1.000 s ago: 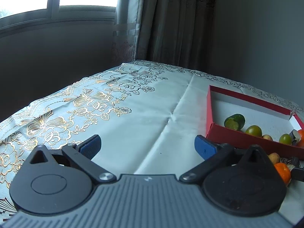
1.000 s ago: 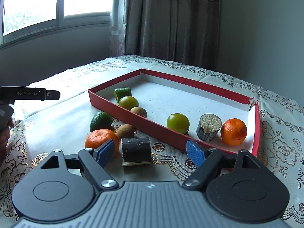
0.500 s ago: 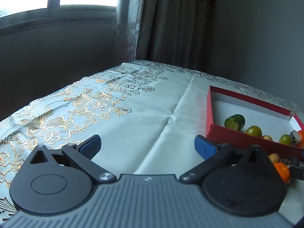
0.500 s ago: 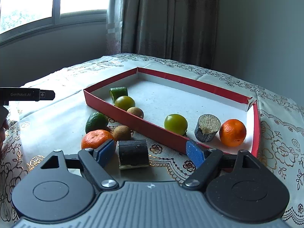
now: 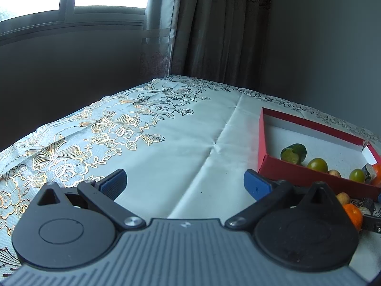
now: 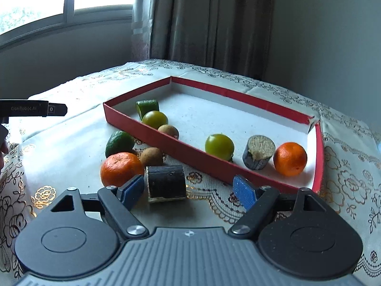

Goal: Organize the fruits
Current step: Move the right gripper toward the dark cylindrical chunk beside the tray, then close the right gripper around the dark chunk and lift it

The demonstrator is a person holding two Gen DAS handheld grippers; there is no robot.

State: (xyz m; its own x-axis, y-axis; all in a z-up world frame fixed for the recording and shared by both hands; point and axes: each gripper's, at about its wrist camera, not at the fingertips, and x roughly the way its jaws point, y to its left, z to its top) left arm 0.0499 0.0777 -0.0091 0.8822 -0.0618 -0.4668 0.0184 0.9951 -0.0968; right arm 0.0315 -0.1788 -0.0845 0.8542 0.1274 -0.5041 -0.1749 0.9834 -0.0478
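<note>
- While six pieces sit inside the red tray (image 6: 152, 128), four are outside on the worktop (image 6: 59, 147) by its near-left wall: orange (image 6: 121, 168), avocado (image 6: 119, 143), kiwi (image 6: 151, 156), dark log (image 6: 166, 183).
- Right claw (image 6: 189, 190) spread wide, low over the worktop, holding nothing; log lies between its pads, close to the left pad (image 6: 132, 190), well off the right one.
- Step in hand, as I read it: lining up on the log for pickup.
- Next move calls for centring the claw on the log, closing across its round sides, then lifting over the near wall into the tray.
- Risk: the orange touches or nearly touches the left pad, may get nudged.
- Left claw (image 5: 184, 181) spread, empty, over bare cloth left of the tray (image 5: 262, 143); idle.
</note>
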